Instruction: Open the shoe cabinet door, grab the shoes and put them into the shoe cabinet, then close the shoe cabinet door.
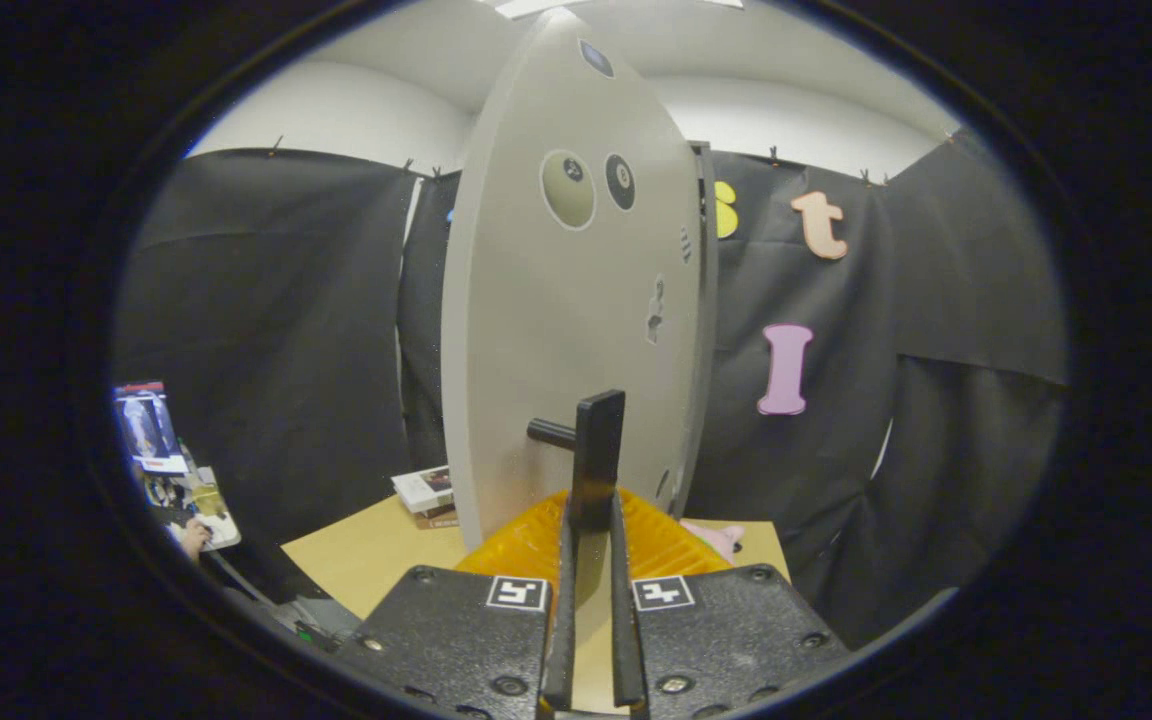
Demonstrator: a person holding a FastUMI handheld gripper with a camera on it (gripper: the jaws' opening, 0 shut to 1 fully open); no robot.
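Note:
The grey shoe cabinet door (556,300) stands right in front of me, turned at an angle, with round stickers high on its face. Its black bar handle (598,440) stands upright on a short stub. My gripper (591,515) is shut on the lower part of that handle, with both fingers pressed against its sides. Behind the door's right edge runs the cabinet's grey frame (706,300). A pink thing, perhaps a shoe (718,538), peeks out low on the right of the door, mostly hidden.
The cabinet stands on a light wooden table (376,555). A small stack of books (426,492) lies left of the door. Further left, beyond the table, a person's hand (194,540) rests beside a stand with pictures (151,430). Black cloth walls surround everything.

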